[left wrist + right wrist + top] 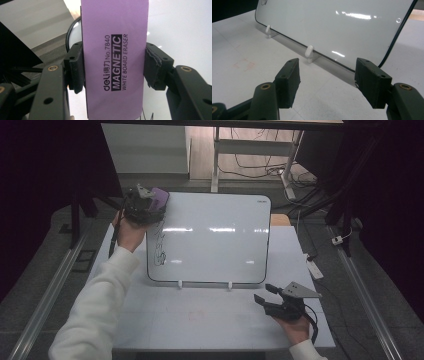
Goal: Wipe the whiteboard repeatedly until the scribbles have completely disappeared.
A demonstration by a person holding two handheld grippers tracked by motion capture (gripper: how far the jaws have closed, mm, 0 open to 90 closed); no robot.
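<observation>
The right tool rests nearest the person, low on the tabletop by the whiteboard's lower right corner, its jaws spread apart with nothing between them; in its own view the pads frame bare tabletop and one of the white clips that prop the board. Farther off, the whiteboard stands tilted on those clips, most of its surface clean, with a column of black scribbles running down near its left edge. Farthest, at the board's upper left corner, the left tool is clenched on the purple eraser, the pads pressing both long sides of it, printed face toward the camera. The work in hand looks to be wiping those marks. The risk I see is the board: it leans on two small clips and nothing holds it, so a firm downward stroke near the left edge could push it backward or skate it sideways. The eraser is gripped only by its narrow sides, so drag on the surface could twist it in the pads and leave streaks.
</observation>
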